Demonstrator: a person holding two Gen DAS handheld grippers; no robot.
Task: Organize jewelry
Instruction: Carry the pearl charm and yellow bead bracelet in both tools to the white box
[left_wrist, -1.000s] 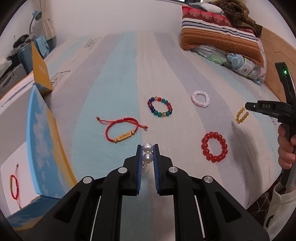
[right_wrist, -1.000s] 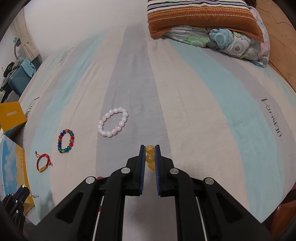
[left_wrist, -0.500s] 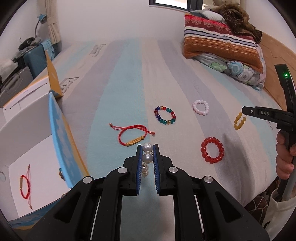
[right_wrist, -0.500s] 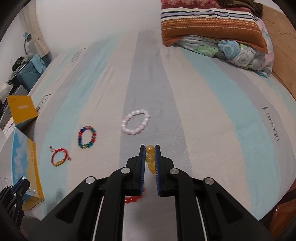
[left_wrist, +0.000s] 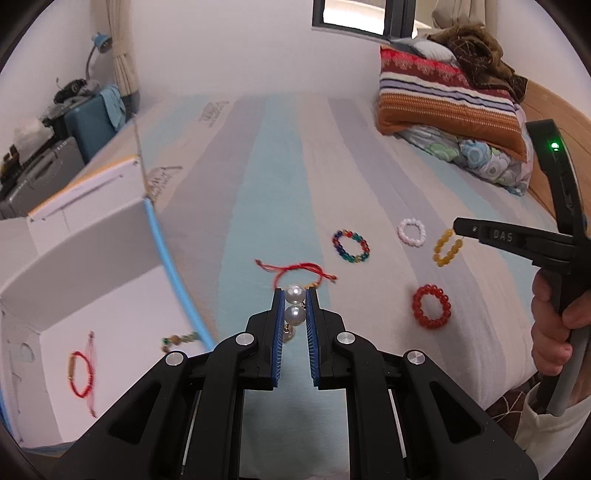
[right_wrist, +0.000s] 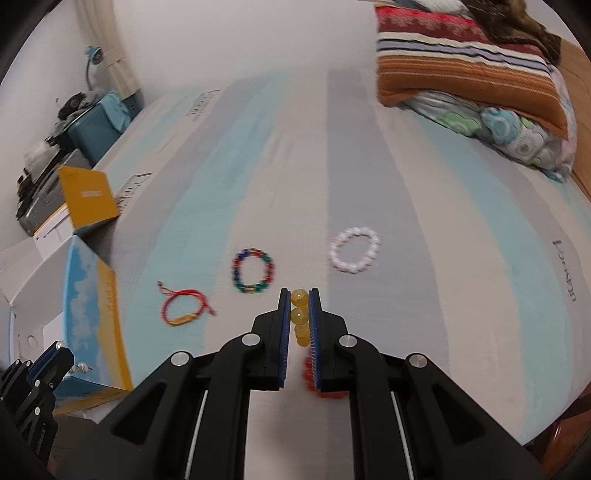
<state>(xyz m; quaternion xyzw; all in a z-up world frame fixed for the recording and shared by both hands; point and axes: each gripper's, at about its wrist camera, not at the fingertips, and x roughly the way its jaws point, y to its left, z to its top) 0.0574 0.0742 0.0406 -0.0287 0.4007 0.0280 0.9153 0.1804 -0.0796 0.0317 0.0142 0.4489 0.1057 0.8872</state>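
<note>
**Two bracelets held above the bed, four left on the sheet**

In the left wrist view, a pearl bracelet (left_wrist: 294, 302) is gripped between the narrow jaws of the left gripper (left_wrist: 294, 295), with two pearls seen at the tips and the rest hanging below. To the left, an open white box (left_wrist: 92, 266) with a blue edge is seen beside the bed; a red cord bracelet (left_wrist: 82, 373) lies on its floor, and a dark beaded piece (left_wrist: 179, 339), blurred, lies near its blue wall.

In the right wrist view, a yellow bead bracelet (right_wrist: 300, 317) is clamped in the narrow jaws of the right gripper (right_wrist: 299, 297). In the left wrist view the same bracelet (left_wrist: 447, 247) is seen dangling from that gripper's tips (left_wrist: 460, 230), clear of the striped bedsheet (left_wrist: 280, 166); the tool is grasped by the right hand (left_wrist: 554, 328).

Nearest on the sheet, a red bead bracelet (left_wrist: 431, 306) is laid out. Just beyond the left jaws lies a second red cord bracelet with a gold bar (left_wrist: 299, 272). Farther off, a multicoloured bead bracelet (left_wrist: 351, 246) and a white bead bracelet (left_wrist: 411, 231) are placed side by side, apart from each other.

At the far end of the bed, a striped pillow (left_wrist: 447, 99) is stacked on a floral one (left_wrist: 480, 158).
</note>
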